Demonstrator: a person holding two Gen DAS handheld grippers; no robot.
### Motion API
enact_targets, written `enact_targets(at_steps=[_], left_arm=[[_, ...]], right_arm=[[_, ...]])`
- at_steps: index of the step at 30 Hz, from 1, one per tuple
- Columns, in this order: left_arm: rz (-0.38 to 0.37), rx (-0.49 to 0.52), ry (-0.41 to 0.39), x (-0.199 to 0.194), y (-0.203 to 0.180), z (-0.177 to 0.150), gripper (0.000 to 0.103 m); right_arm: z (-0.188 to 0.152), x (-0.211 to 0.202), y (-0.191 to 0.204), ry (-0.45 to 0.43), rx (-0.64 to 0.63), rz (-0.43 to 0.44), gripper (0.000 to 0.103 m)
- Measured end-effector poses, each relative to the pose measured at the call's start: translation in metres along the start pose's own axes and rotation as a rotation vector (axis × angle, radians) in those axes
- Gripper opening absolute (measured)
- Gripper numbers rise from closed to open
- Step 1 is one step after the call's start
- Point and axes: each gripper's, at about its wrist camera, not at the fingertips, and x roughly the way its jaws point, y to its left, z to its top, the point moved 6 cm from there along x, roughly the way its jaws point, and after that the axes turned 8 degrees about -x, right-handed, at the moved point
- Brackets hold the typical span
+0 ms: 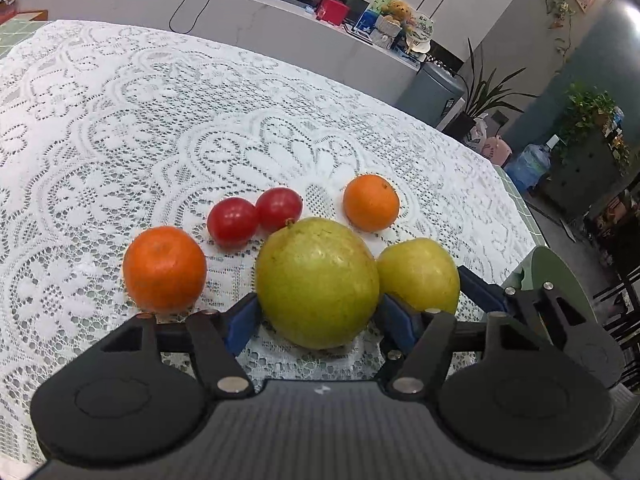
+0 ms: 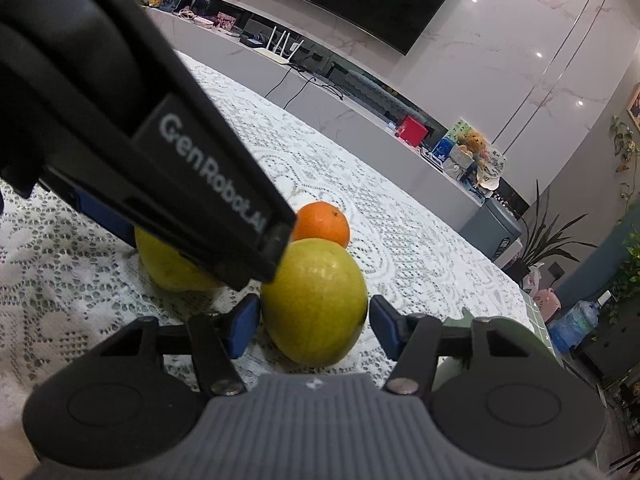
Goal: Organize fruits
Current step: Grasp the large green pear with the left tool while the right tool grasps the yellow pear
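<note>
Jaws of the left gripper [image 1: 316, 312] straddle the big green fruit [image 1: 317, 282], blue pads [image 1: 240, 326] on either flank; contact on both sides looks close but I cannot tell if they press. Fruit sits on the lace tablecloth [image 1: 120, 120], not lifted. Just outside the right pad: a smaller yellow-green fruit [image 1: 418, 274], touching the big one. Outside the left pad: near orange [image 1: 164, 268], apart from the big fruit. Ahead of the jaws: two red tomatoes [image 1: 256, 214] touching each other, and further ahead to the right a second orange [image 1: 371, 202], on its own.

Right gripper [image 2: 314, 320]: jaws parted around the smaller yellow-green fruit [image 2: 314, 304], which rests on the cloth. Left pad [image 2: 244, 324] right at the fruit's skin, right pad showing a thin gap, so not clamped. Left gripper's black body [image 2: 180, 160] crosses above and left of these jaws, lettered on the side, partly hiding the big green fruit [image 2: 168, 268] beneath it. Far orange [image 2: 322, 226] straight ahead, just behind the yellow-green fruit. Green chair back [image 2: 508, 328] outside the right pad, beyond the table edge.
</note>
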Motion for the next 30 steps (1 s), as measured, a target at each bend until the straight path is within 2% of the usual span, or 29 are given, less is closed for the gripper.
enact_targets(at_steps=[8, 15, 20, 25, 30], left_arm=[[-0.001, 0.006, 0.017, -0.005, 0.002, 0.0, 0.072], [0.0, 0.039, 0.063, -0.023, 0.002, 0.0, 0.071], [0.034, 0.077, 0.11, -0.038, 0.006, -0.004, 0.071], [0.071, 0.111, 0.153, -0.048, 0.013, -0.014, 0.071], [0.086, 0.126, 0.159, -0.054, 0.015, -0.023, 0.071]], right_arm=[[0.0, -0.002, 0.001, 0.005, -0.007, 0.007, 0.057], [0.003, -0.02, 0.003, 0.006, -0.005, 0.054, 0.056], [0.001, -0.037, 0.004, 0.019, 0.041, 0.114, 0.056], [-0.006, -0.048, 0.0, 0.07, 0.133, 0.166, 0.056], [-0.016, -0.058, 0.002, 0.077, 0.143, 0.168, 0.057]])
